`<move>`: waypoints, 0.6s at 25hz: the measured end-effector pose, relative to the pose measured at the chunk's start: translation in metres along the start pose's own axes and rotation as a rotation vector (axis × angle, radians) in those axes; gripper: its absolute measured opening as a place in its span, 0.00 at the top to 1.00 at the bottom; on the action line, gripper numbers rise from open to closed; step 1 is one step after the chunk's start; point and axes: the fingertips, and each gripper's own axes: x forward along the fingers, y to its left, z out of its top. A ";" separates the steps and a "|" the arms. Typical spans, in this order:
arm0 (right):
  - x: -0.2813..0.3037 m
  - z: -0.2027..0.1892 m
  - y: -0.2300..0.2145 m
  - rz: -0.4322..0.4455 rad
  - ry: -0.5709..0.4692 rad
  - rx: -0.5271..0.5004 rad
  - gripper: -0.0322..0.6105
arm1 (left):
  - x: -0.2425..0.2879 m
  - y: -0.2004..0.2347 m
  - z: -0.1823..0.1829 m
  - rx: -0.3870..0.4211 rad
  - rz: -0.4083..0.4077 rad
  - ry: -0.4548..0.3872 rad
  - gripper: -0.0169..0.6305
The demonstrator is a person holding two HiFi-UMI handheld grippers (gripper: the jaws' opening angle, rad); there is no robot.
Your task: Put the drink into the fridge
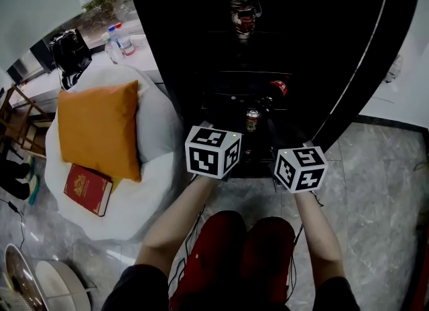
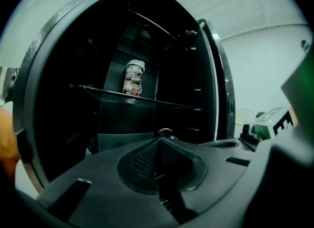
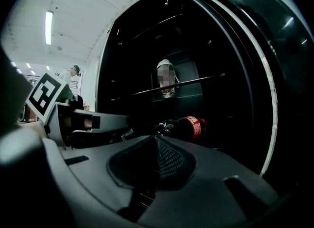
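The fridge (image 1: pixel 201 48) stands open and is dark inside. A patterned lidded cup (image 1: pixel 242 5) stands on its upper shelf, and shows too as the cup (image 2: pixel 133 78) in the left gripper view. Lower down, a dark cola bottle with a red label (image 3: pixel 185 126) lies on its side. A drink can (image 1: pixel 252 120) stands upright just beyond both grippers. My left gripper (image 2: pixel 158 143) is shut with nothing between its pads. My right gripper (image 3: pixel 155 141) is also shut and empty. Both point into the fridge's lower part.
The fridge door (image 1: pixel 379 48) swings out at the right. To the left is a white rounded seat (image 1: pixel 157 125) with an orange cushion (image 1: pixel 99 129) and a red book (image 1: pixel 88 189). Bottles (image 1: pixel 119 40) and a black bag (image 1: pixel 70 51) sit further back. The person's red-clad knees are below.
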 end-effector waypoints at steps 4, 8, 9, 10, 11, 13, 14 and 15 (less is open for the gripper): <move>-0.017 0.005 0.012 0.015 -0.030 0.004 0.92 | -0.015 -0.009 0.003 0.072 0.000 -0.033 0.96; -0.033 0.017 0.024 0.013 -0.061 -0.025 0.92 | -0.028 -0.016 0.002 0.078 -0.020 -0.055 0.96; -0.037 0.020 0.027 0.013 -0.070 -0.032 0.92 | -0.032 -0.017 0.001 0.073 -0.024 -0.059 0.96; -0.041 0.023 0.030 0.013 -0.081 -0.035 0.92 | -0.036 -0.017 0.000 0.069 -0.025 -0.063 0.96; -0.045 0.026 0.033 0.014 -0.092 -0.036 0.92 | -0.040 -0.016 -0.001 0.067 -0.023 -0.066 0.96; -0.053 0.032 0.037 0.013 -0.111 -0.040 0.92 | -0.050 -0.016 -0.002 0.068 -0.011 -0.072 0.96; -0.058 0.035 0.038 0.011 -0.119 -0.040 0.92 | -0.055 -0.016 -0.002 0.069 -0.004 -0.074 0.96; -0.062 0.037 0.040 0.009 -0.127 -0.039 0.92 | -0.061 -0.015 -0.002 0.072 0.002 -0.077 0.96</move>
